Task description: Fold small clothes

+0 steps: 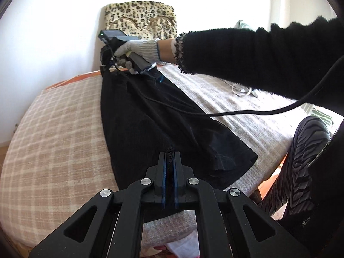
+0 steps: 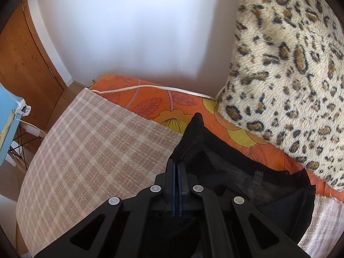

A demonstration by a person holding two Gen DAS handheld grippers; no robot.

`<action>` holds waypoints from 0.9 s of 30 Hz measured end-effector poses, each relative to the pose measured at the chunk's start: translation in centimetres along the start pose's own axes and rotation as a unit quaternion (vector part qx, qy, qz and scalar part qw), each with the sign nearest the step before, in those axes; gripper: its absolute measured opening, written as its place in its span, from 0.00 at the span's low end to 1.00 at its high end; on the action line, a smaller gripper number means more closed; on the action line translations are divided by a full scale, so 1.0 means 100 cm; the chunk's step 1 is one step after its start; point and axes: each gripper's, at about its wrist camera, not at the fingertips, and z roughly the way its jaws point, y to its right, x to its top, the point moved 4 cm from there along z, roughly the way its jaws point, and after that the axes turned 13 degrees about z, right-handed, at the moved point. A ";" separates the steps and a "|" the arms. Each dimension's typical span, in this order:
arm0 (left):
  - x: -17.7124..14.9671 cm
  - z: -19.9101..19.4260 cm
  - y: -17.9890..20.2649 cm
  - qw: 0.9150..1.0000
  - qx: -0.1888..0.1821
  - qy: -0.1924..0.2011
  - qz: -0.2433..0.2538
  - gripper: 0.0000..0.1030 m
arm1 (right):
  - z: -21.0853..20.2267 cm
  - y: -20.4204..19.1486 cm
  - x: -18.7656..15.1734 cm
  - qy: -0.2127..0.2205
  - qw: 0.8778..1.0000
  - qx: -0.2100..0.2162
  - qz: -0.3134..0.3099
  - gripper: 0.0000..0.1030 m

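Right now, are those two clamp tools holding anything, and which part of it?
Yes. Both pinch the same black garment: the left hand-held gripper grips its near edge, the right hand-held gripper its far edge by the leopard-print pillow.

The black garment [image 1: 150, 116] lies stretched on the bed. It runs from 6 to 11 o'clock. Both ends are pinched.

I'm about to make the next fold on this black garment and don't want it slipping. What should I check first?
1. Left tongs shut on black garment: ok.
2. Right tongs shut on the garment's far edge: ok.
3. Garment stretched flat between both grips: ok, few wrinkles.
4. Black cable off the fabric: not ok, it drapes across.
5. Leopard cushion out of the way: cannot tell, it sits close.
6. Plaid blanket smooth underneath: ok.
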 end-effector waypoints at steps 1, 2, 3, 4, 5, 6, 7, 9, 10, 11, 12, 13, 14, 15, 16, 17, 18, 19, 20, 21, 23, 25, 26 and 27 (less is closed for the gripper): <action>0.000 0.006 0.005 1.000 -0.008 -0.006 0.002 0.04 | 0.004 0.001 -0.003 -0.002 1.000 -0.013 -0.008 0.00; -0.002 0.010 0.009 1.000 -0.015 -0.011 0.004 0.04 | 0.008 0.002 -0.005 -0.006 1.000 -0.025 -0.014 0.00; -0.002 0.012 0.013 1.000 -0.017 -0.013 0.008 0.04 | 0.011 0.003 -0.007 -0.009 0.999 -0.035 -0.016 0.00; -0.002 0.014 0.015 1.000 -0.017 -0.014 0.015 0.04 | 0.013 0.005 -0.008 -0.013 0.999 -0.038 -0.013 0.03; -0.003 0.015 0.017 1.000 -0.015 -0.017 0.019 0.04 | 0.013 0.008 -0.007 -0.016 0.999 -0.037 -0.006 0.16; -0.003 0.015 0.017 1.000 -0.014 -0.016 0.017 0.04 | 0.010 0.012 -0.006 -0.014 0.999 -0.031 0.004 0.30; -0.004 0.016 0.016 1.000 -0.014 -0.016 0.013 0.04 | 0.002 0.018 -0.004 -0.003 1.000 -0.023 0.014 0.49; -0.005 0.020 0.014 1.000 -0.019 -0.023 0.008 0.04 | -0.012 0.031 -0.002 0.010 0.999 -0.005 0.034 0.53; -0.006 0.022 0.014 0.999 -0.022 -0.026 0.005 0.04 | -0.017 0.038 -0.002 0.007 0.999 0.006 0.046 0.53; -0.006 0.023 0.014 0.999 -0.023 -0.026 0.003 0.04 | -0.020 0.045 -0.004 -0.002 0.998 0.016 0.058 0.53; -0.006 0.024 0.015 0.999 -0.025 -0.027 0.006 0.04 | -0.023 0.050 -0.007 -0.013 0.997 0.023 0.066 0.53; -0.006 0.024 0.017 0.999 -0.022 -0.028 0.012 0.04 | -0.024 0.052 -0.012 -0.027 0.997 0.030 0.068 0.53; -0.005 0.024 0.020 0.999 -0.019 -0.027 0.017 0.04 | -0.025 0.052 -0.018 -0.039 0.996 0.035 0.065 0.53; -0.004 0.024 0.021 0.999 -0.017 -0.026 0.021 0.04 | -0.028 0.052 -0.025 -0.045 0.996 0.040 0.061 0.53; -0.004 0.025 0.021 0.999 -0.016 -0.026 0.022 0.04 | -0.031 0.050 -0.033 -0.054 0.996 0.047 0.057 0.53; -0.005 0.026 0.021 0.999 -0.015 -0.027 0.023 0.04 | -0.032 0.047 -0.040 -0.063 0.995 0.056 0.054 0.53; -0.005 0.027 0.021 0.999 -0.014 -0.028 0.024 0.04 | -0.033 0.044 -0.047 -0.072 0.994 0.061 0.050 0.53; -0.005 0.027 0.021 0.999 -0.013 -0.029 0.023 0.04 | -0.033 0.042 -0.054 -0.081 0.994 0.059 0.045 0.53; -0.005 0.027 0.020 0.999 -0.013 -0.028 0.023 0.04 | -0.030 0.039 -0.061 -0.090 0.994 0.052 0.035 0.45; -0.005 0.027 0.021 0.999 -0.011 -0.028 0.025 0.04 | -0.027 0.037 -0.067 -0.096 0.994 0.039 0.024 0.32; -0.003 0.025 0.023 0.999 -0.010 -0.024 0.029 0.04 | -0.027 0.037 -0.077 -0.096 0.995 0.008 0.008 0.00; -0.002 0.024 0.024 0.999 -0.010 -0.021 0.032 0.04 | -0.036 0.045 -0.078 -0.082 0.997 -0.001 0.018 0.00; -0.002 0.024 0.026 0.999 -0.013 -0.021 0.034 0.04 | -0.043 0.051 -0.077 -0.071 0.997 -0.004 0.027 0.00; -0.003 0.026 0.028 0.999 -0.019 -0.024 0.036 0.04 | -0.046 0.057 -0.075 -0.062 0.997 -0.020 0.034 0.00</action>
